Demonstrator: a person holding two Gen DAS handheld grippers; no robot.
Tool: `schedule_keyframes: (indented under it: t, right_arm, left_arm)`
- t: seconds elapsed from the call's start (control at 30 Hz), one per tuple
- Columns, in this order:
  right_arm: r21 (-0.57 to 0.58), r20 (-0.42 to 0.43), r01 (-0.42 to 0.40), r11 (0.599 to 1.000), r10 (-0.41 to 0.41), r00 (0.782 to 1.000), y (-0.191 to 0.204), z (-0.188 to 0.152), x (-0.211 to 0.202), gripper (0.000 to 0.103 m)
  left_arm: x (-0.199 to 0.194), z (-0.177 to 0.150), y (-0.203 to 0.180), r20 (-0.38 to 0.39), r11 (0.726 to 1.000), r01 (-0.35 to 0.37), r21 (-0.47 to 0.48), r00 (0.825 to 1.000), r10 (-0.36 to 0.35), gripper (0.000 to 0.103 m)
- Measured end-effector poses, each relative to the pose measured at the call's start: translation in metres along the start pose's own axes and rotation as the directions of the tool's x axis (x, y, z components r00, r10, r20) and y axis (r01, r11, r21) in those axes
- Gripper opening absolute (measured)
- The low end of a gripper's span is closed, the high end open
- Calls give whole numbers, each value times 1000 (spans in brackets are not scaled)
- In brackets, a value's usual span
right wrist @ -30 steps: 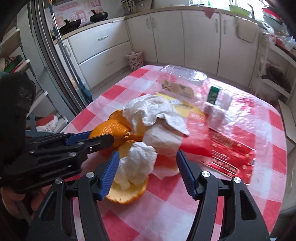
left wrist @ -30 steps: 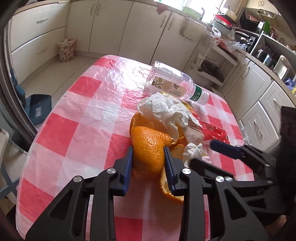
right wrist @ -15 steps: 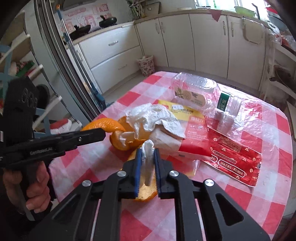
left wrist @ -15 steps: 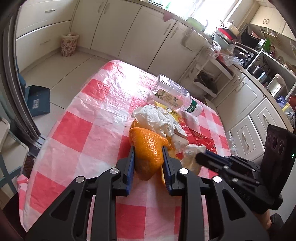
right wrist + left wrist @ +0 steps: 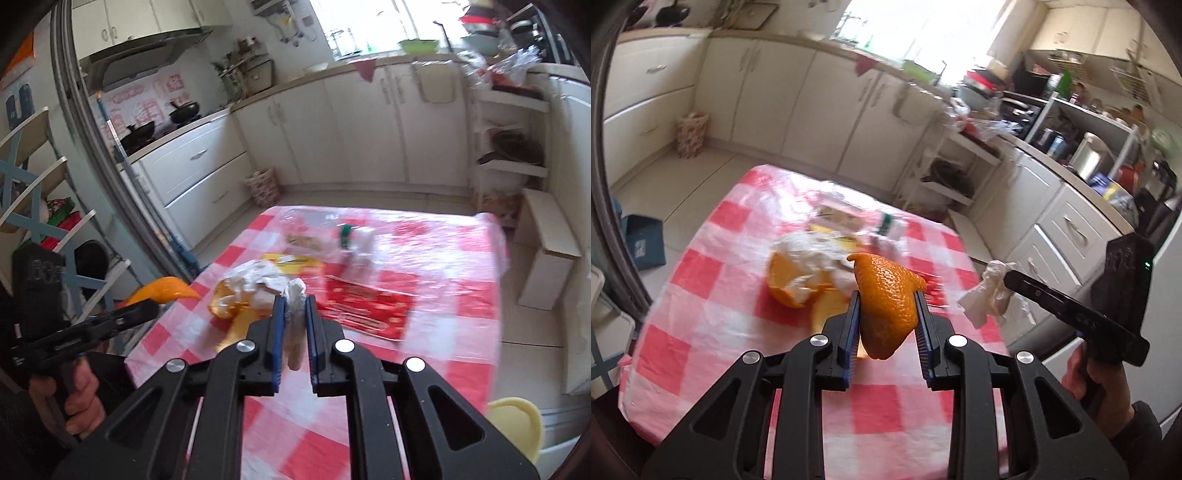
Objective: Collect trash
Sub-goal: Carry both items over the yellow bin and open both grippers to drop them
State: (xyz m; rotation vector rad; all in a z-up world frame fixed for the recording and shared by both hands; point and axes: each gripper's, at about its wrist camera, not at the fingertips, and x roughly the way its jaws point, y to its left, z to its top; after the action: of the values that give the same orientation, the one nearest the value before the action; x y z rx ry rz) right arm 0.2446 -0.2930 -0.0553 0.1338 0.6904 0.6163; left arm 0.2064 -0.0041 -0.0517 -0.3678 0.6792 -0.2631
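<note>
Orange peel (image 5: pixel 886 306) sits clamped between the blue pads of the left claw (image 5: pixel 886 317), lifted clear of the table (image 5: pixel 701 295) with its red-and-white checked cloth. The right claw (image 5: pixel 293 325) is pinched narrow on a crumpled white tissue (image 5: pixel 295 295), whose tail hangs loose below the pads.

More trash lies on the table: another piece of peel under a wad of paper (image 5: pixel 798 266), a red wrapper (image 5: pixel 369 310) and, farther back, what looks like a clear bottle (image 5: pixel 332 236), blurred.

Judging from this, the tissue is the weaker hold. It is soft and thin, gripped by only a small part, so a quick swing could let it slip out or tear. The peel is curved and slick on its skin; it bulges above the pads and could pop free if the claw tilts or loosens.

No bin for the load is plainly in reach. A small patterned basket (image 5: pixel 264 186) stands on the floor by the cupboards, well apart from the table, so either piece may drop on the way.
</note>
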Motion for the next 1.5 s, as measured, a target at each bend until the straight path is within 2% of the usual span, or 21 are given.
schedule_keyframes:
  t: [0.13, 0.27, 0.37, 0.43, 0.53, 0.63, 0.7, 0.77, 0.87, 0.93, 0.97, 1.07, 1.17, 1.27, 1.5]
  right_arm:
    - [51, 50, 138, 989, -140, 989, -38, -7, -45, 12]
    - [96, 31, 338, 936, -342, 939, -79, -25, -78, 12]
    - [153, -30, 419, 895, -419, 907, -110, -42, -83, 12]
    - [182, -84, 443, 878, -435, 896, -126, -52, -82, 12]
    - [196, -186, 507, 839, -476, 859, -149, -72, -68, 12]
    - [223, -291, 539, 812, -472, 832, -173, -91, -50, 14]
    - [246, -337, 554, 795, -466, 818, -185, -99, -39, 33]
    - [280, -348, 562, 778, -463, 815, -193, -102, -38, 33]
    - [339, -272, 542, 769, -471, 839, -191, -91, -58, 35]
    - [368, -179, 520, 771, -490, 853, -180, -78, -79, 41]
    - [376, -136, 509, 774, -497, 857, -179, -72, -92, 49]
    - [361, 32, 482, 798, -527, 849, -154, -48, -128, 54]
    - [346, 145, 467, 814, -538, 830, -138, -33, -150, 57]
    - [357, 183, 441, 823, -525, 831, -140, -28, -155, 57]
    - [415, 206, 386, 824, -499, 842, -155, -28, -161, 57]
  left_arm:
    - [-5, -12, -56, -13, 994, 87, 62, 996, -86, 25]
    - [2, -30, -117, -64, 975, 191, 114, 981, -184, 25]
    - [9, -43, -149, -99, 961, 239, 137, 969, -227, 25]
    - [14, -52, -170, -117, 952, 265, 155, 961, -249, 25]
    - [25, -65, -196, -146, 942, 290, 168, 953, -267, 25]
    - [39, -78, -211, -177, 939, 303, 165, 945, -274, 25]
    - [47, -86, -220, -192, 938, 302, 173, 944, -268, 25]
    - [57, -90, -225, -206, 938, 297, 178, 944, -259, 25]
    - [76, -96, -230, -230, 943, 285, 174, 942, -242, 25]
    - [92, -102, -234, -250, 946, 276, 169, 941, -230, 25]
    - [99, -105, -236, -260, 948, 272, 165, 939, -224, 25]
    - [121, -116, -247, -284, 950, 259, 175, 937, -203, 25]
    - [144, -127, -263, -304, 948, 248, 198, 935, -181, 25]
    - [168, -137, -278, -329, 948, 231, 219, 932, -151, 25]
    - [219, -156, -302, -396, 946, 202, 252, 914, -90, 30]
